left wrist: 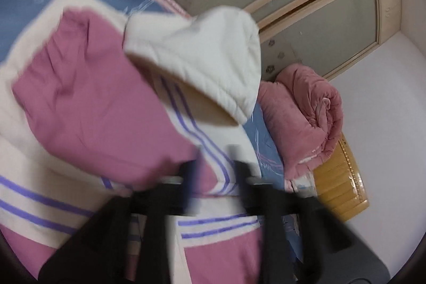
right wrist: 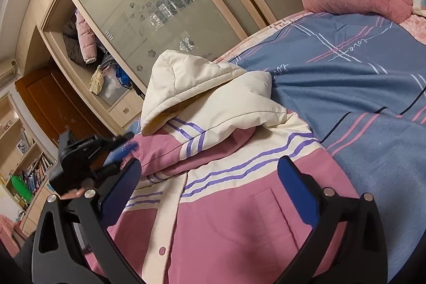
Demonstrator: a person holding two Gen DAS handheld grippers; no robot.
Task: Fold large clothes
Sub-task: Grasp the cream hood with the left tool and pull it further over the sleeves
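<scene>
A black left gripper (right wrist: 125,148) is seen at the bed's left edge, jaws apart, empty. A pink and cream hooded jacket (right wrist: 239,204) is spread near that edge on the blue bedsheet (right wrist: 359,87). The right gripper (right wrist: 210,182) is held spread above it, empty.

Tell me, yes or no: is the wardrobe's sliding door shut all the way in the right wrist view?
No: the wardrobe stands partly open at its left end, with hanging coats showing inside.
</scene>
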